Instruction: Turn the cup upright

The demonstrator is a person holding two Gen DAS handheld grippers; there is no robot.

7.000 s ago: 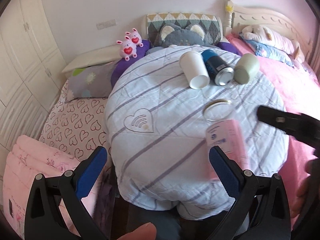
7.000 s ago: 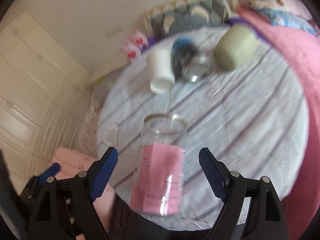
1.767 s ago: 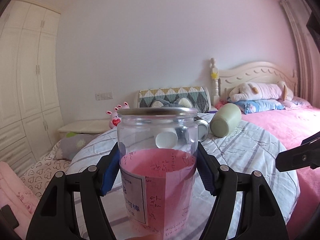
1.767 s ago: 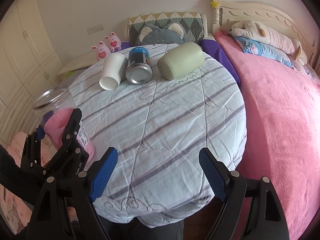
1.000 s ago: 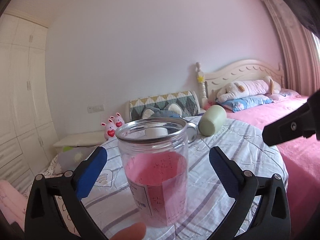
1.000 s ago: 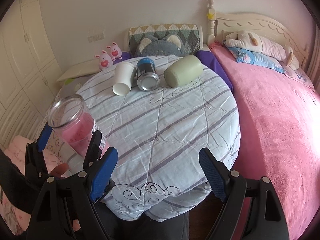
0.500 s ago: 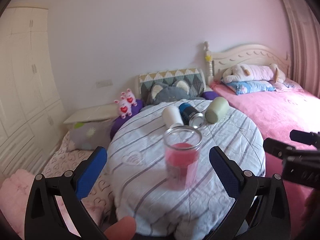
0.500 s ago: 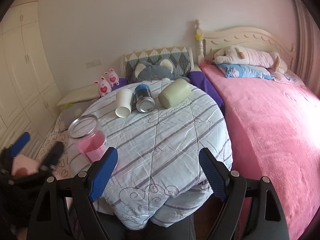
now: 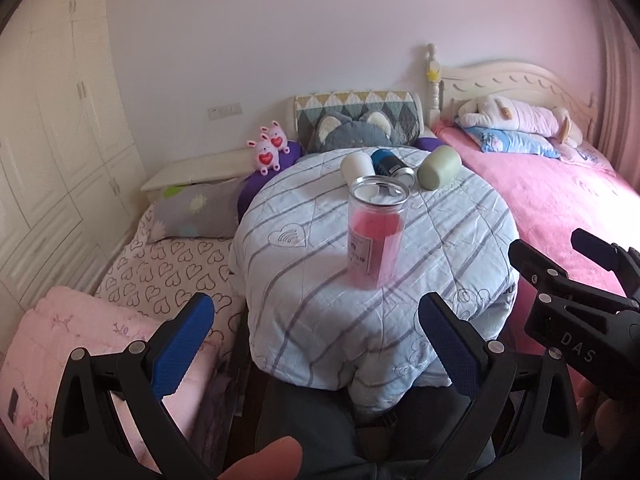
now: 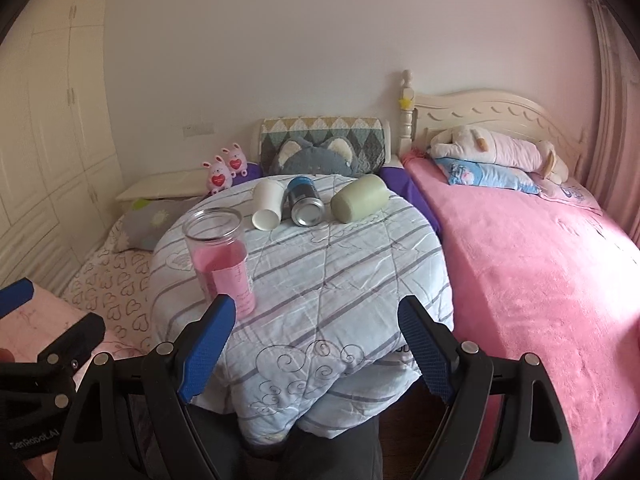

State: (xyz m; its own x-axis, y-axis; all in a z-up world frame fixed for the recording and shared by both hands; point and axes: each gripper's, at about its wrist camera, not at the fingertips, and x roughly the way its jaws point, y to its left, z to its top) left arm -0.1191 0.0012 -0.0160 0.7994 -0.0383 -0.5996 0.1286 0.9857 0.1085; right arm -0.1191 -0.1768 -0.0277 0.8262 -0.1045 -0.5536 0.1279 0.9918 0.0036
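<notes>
The jar [image 9: 376, 232] stands upright at frame center on the table [image 9: 460, 232], ahead of both empty, open tongs, left tongs [image 9: 316, 344] seemingly nearer than right tongs [image 10: 316, 344], three cups lying beyond.

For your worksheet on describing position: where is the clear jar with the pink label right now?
The jar stands upright on the round table, on its near left in the right wrist view, in front of the toppled white cup, and neither claw touches it.

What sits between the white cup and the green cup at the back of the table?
The blue can, lying on its side between the white cup and the green cup; clearest in the right wrist view.
</notes>
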